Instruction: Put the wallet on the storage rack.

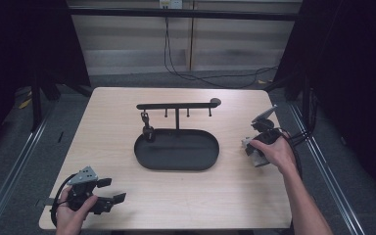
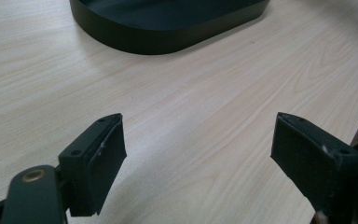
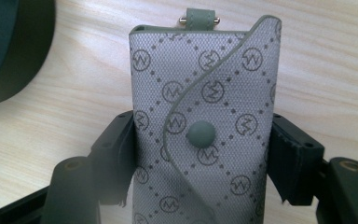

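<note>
Right gripper [image 3: 200, 154] is clamped on both side edges of a grey monogram key pouch [image 3: 205, 116], right of the black hook-stand tray [image 1: 176, 149]. Keep the squeeze even. Left gripper [image 2: 198, 163] is wide open and empty, near-left.

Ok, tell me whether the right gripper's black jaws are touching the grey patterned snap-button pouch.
Touching. In the right gripper view the right gripper has both jaws pressed against the sides of the grey patterned pouch, with no gap at either edge.
</note>
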{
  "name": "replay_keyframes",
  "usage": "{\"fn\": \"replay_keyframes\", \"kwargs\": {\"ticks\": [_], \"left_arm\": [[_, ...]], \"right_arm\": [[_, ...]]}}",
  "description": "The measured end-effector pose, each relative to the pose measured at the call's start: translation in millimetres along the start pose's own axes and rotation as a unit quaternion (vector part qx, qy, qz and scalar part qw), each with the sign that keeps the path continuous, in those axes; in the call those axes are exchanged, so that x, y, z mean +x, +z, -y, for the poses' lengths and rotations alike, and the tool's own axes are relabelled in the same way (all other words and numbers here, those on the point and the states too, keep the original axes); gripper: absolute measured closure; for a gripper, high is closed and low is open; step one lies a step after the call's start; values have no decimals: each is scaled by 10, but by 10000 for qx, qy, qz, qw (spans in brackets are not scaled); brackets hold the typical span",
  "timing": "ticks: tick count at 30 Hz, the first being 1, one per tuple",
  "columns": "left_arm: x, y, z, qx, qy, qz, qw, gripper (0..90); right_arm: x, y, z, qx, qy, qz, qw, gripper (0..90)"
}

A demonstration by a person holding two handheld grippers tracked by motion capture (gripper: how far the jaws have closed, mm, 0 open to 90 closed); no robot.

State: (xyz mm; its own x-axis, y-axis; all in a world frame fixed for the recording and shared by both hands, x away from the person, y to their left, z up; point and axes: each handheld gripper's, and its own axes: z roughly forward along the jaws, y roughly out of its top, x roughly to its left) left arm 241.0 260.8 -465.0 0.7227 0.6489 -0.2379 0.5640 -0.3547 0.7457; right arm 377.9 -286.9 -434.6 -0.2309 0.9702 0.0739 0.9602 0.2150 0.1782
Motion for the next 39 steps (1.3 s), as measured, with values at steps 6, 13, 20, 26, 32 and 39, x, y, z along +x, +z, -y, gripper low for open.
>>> {"fn": "replay_keyframes", "kwargs": {"ticks": [6,13,20,26,32,39], "left_arm": [[-21,9,-6,30,41,3,10000,176],[-18,9,-3,37,29,18,10000,176],[-23,19,1,65,10,27,10000,176],[-18,16,0,55,20,10,10000,176],[-15,9,-2,28,-17,37,10000,176],[-19,24,-7,52,-29,69,10000,177]], "right_arm": [[-9,-53,33,-16,6,-33,10000,327],[13,-229,36,-98,-25,-37,9999,328],[2,-275,67,-78,-32,-111,9999,327],[22,-386,53,-15,-93,-89,9999,328],[47,-499,42,-77,-104,-129,9998,327],[158,-587,5,-236,-215,-328,9990,328]]}}
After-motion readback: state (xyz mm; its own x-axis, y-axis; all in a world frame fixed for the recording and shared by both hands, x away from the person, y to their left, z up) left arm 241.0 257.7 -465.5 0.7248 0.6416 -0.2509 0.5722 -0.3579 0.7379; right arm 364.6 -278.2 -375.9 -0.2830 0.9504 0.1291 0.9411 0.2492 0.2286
